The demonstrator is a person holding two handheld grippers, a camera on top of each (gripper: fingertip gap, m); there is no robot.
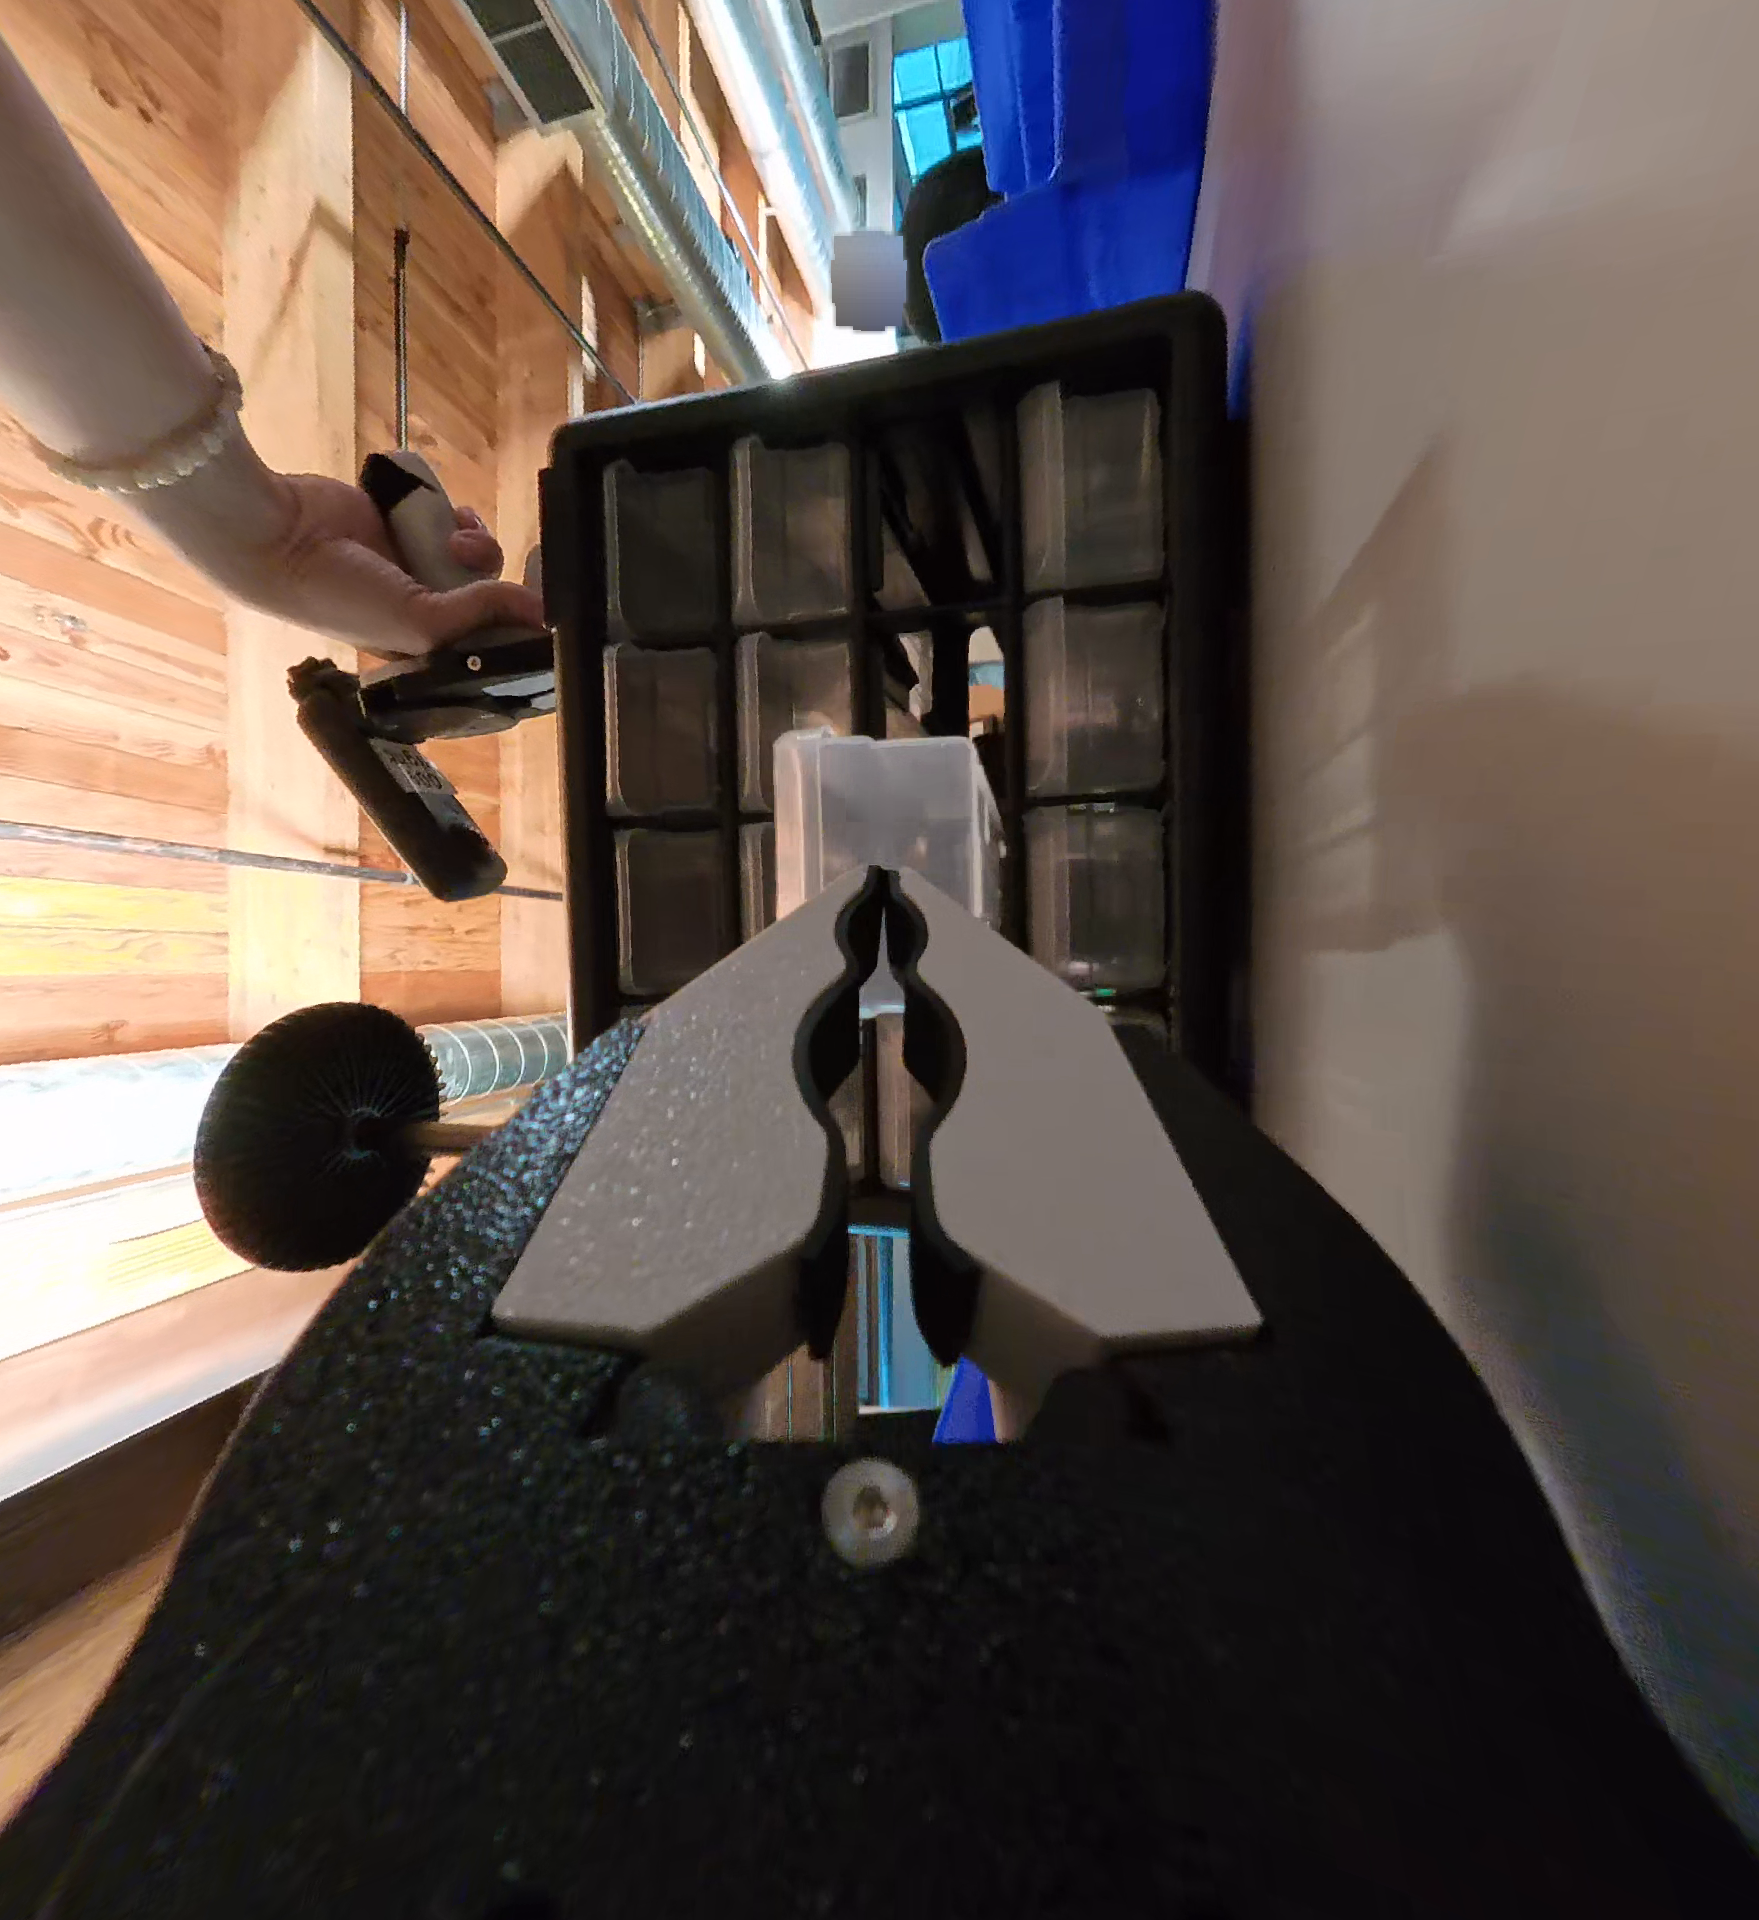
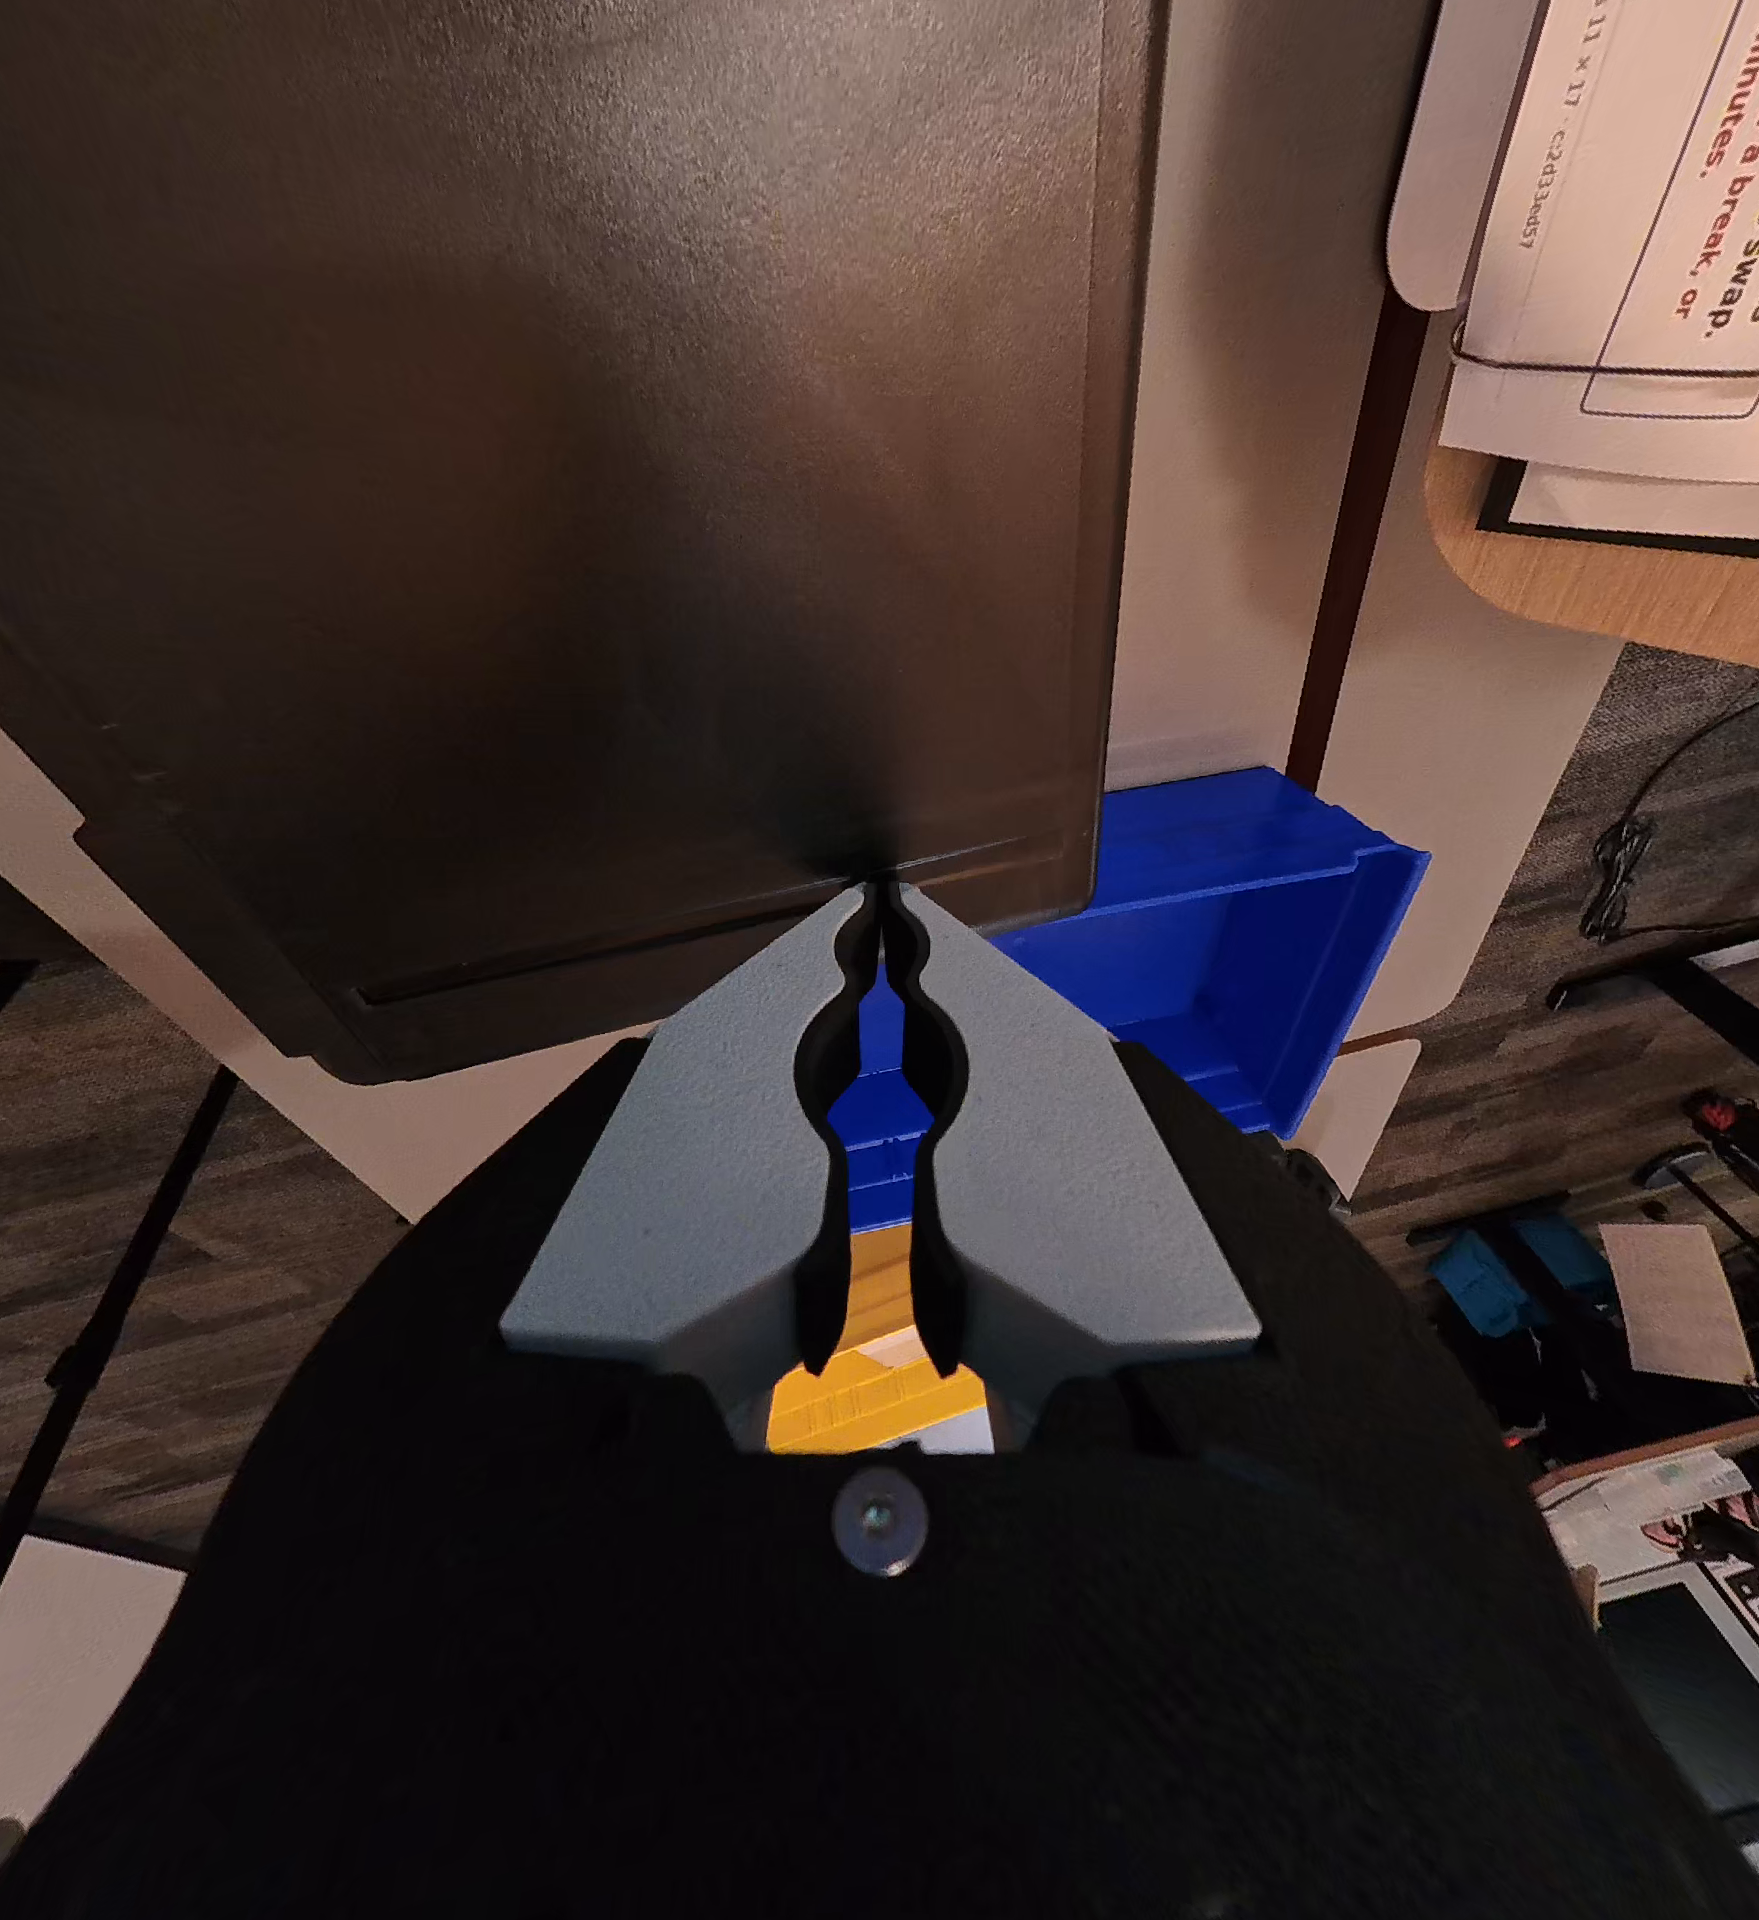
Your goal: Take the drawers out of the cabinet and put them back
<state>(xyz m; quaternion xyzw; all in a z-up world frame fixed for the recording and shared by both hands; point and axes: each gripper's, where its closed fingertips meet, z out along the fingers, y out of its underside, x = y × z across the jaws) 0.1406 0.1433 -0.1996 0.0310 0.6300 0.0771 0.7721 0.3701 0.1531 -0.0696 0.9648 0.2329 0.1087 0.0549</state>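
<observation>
Left gripper (image 1: pixel 883 883) pinches a clear plastic drawer (image 1: pixel 880 805) at the black plastic drawer cabinet (image 1: pixel 579 727); right gripper (image 2: pixel 877 896) presses on the cabinet's top.

In the left wrist view, which is turned on its side, the grey fingers are drawn narrow, their tips closed on the front lip of the clear drawer, which juts out of the cabinet grid at about 12 o'clock from the tips. Translucent drawers fill most other slots; the slots just beyond the held drawer, farther toward 12 o'clock, gape dark. At 9 o'clock a person's hand (image 1: pixel 387 582) holds the other gripper (image 1: pixel 459 691) against the cabinet's outer face. In the right wrist view the fingers are closed tip to tip, touching the cabinet's smooth black panel (image 2: pixel 542 416); a blue plastic bin (image 2: pixel 1249 956) lies at 3 o'clock, just beside the cabinet.
</observation>
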